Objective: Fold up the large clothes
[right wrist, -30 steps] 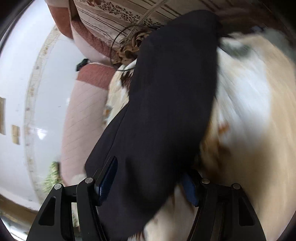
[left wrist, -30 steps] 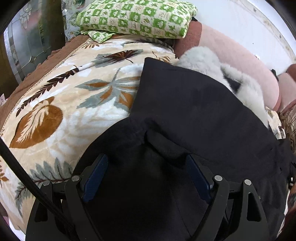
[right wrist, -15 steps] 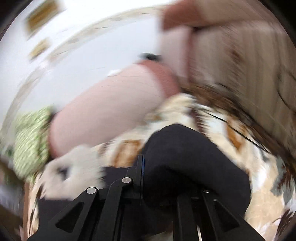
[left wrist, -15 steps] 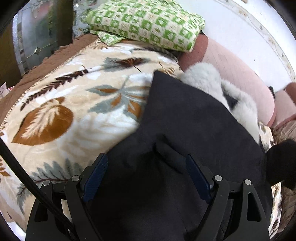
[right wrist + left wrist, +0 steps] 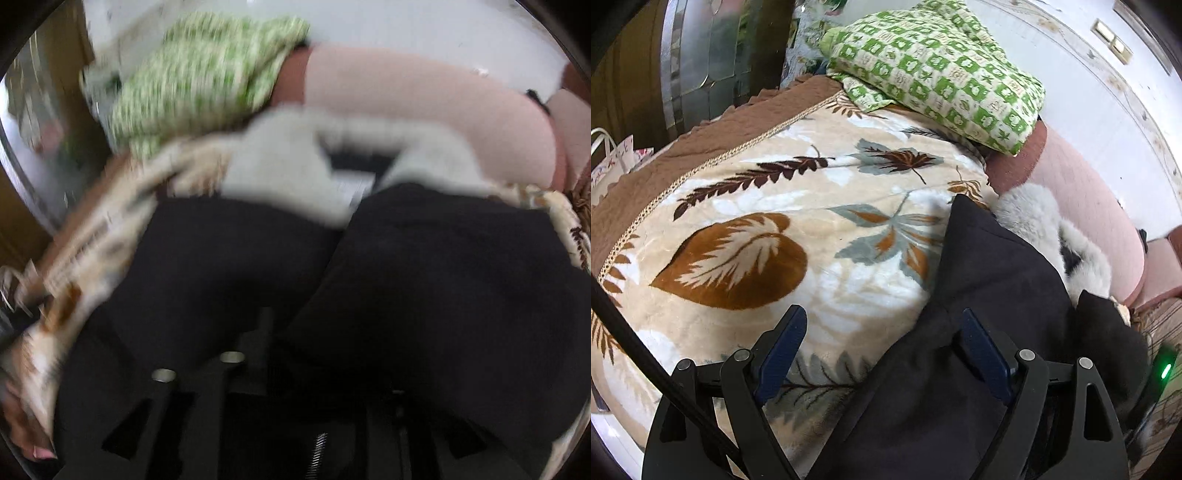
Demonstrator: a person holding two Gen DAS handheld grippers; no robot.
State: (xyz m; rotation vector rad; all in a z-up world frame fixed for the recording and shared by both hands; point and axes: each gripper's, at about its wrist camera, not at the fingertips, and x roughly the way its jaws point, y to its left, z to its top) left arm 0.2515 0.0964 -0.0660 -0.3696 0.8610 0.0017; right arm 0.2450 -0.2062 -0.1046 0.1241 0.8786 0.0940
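A large black garment [image 5: 990, 302] lies on a leaf-print blanket [image 5: 783, 229] on a bed. My left gripper [image 5: 882, 350] is open above the garment's left edge, its right finger [image 5: 982, 350] over the black cloth and its left finger [image 5: 783, 347] over the blanket. In the blurred right wrist view the black garment [image 5: 424, 280] drapes over my right gripper [image 5: 258, 332], which is shut on a fold of it and holds it up. The right gripper's body with a green light [image 5: 1163, 369] shows at the left wrist view's right edge.
A green checked pillow [image 5: 945, 70] lies at the head of the bed. A white and black plush toy [image 5: 1049, 236] lies beside the garment against a pink padded headboard [image 5: 1089, 206]. A brown quilted border [image 5: 701, 147] runs along the bed's left edge.
My right gripper closed on the garment and swung it up and over toward the left. My left gripper slid left, off the middle of the cloth.
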